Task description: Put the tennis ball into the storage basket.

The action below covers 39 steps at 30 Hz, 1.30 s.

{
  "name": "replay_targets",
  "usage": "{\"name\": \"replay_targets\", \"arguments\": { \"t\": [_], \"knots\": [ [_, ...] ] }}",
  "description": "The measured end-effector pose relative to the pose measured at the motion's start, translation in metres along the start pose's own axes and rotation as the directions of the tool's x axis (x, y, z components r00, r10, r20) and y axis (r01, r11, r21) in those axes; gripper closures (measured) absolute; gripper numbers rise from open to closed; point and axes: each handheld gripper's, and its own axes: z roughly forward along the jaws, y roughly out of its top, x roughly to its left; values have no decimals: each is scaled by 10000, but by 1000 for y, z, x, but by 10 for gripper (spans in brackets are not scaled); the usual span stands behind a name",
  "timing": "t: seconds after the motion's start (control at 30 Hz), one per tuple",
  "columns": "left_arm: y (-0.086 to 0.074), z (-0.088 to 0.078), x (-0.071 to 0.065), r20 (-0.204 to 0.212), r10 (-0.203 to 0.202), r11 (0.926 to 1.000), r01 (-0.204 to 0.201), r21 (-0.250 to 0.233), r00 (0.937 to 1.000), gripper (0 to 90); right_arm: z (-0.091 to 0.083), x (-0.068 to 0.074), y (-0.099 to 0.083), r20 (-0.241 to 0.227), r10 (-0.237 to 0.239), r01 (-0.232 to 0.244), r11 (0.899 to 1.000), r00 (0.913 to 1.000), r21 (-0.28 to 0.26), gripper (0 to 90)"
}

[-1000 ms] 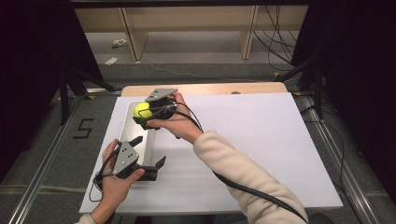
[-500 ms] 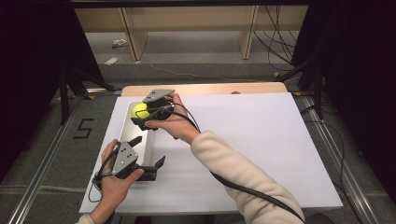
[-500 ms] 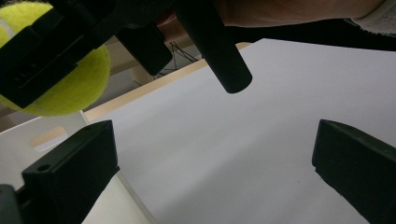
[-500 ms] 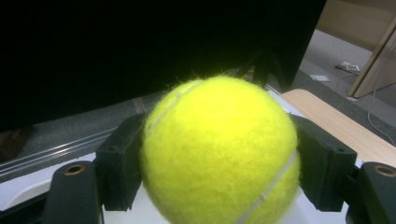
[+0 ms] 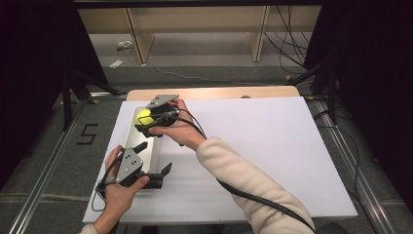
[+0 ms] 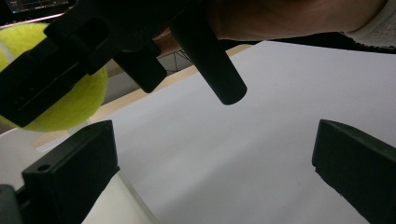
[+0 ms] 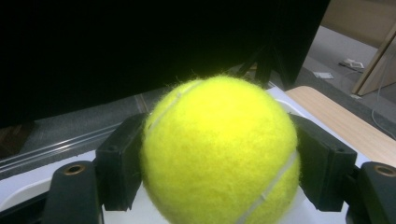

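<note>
A yellow tennis ball (image 5: 143, 116) is clamped between the jaws of my right gripper (image 5: 145, 120), which hangs just above the far end of a pale tray (image 5: 155, 148) at the table's left. In the right gripper view the ball (image 7: 219, 140) sits between both black pads (image 7: 121, 168), so the right gripper (image 7: 219, 161) is shut on it. My left gripper (image 5: 154, 159) rests near the tray's near end, open with nothing between its jaws. The left gripper view has its own gripper (image 6: 210, 175) spread wide, with the ball (image 6: 65, 105) up at the left.
A white sheet (image 5: 272, 146) covers the table, with a wooden edge (image 5: 219, 92) at the far side. Black curtains stand left and right. Metal rails (image 5: 44, 180) run along the floor, and shelf legs (image 5: 136, 39) stand beyond the table.
The right gripper with the ball has drifted very slightly left and nearer. The left gripper has stayed in place.
</note>
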Motion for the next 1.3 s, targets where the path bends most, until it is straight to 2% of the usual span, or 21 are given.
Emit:
{"name": "replay_targets", "arguments": {
  "t": [0.33,0.5,0.83,1.0,1.3],
  "knots": [
    [1,0,0,46,190,9998,-190,-53,9998,0,7,-1,-2,-42,-48,49,9999,10000,159,272],
    [0,0,0,-1,68,10000,-68,3,10000,0,12,0,-3,-113,-107,110,9995,9999,291,272],
    [0,0,-1,16,102,9999,-102,40,9999,0,19,-3,-2,-130,-309,315,9987,9994,412,271],
    [0,-1,-1,1,104,9999,-104,36,9999,0,22,-4,-1,-109,-221,225,9989,9997,420,271],
    [0,-1,-1,0,92,10000,-92,29,10000,0,28,-3,-2,-111,-331,336,9982,9994,499,271]
  ]
}}
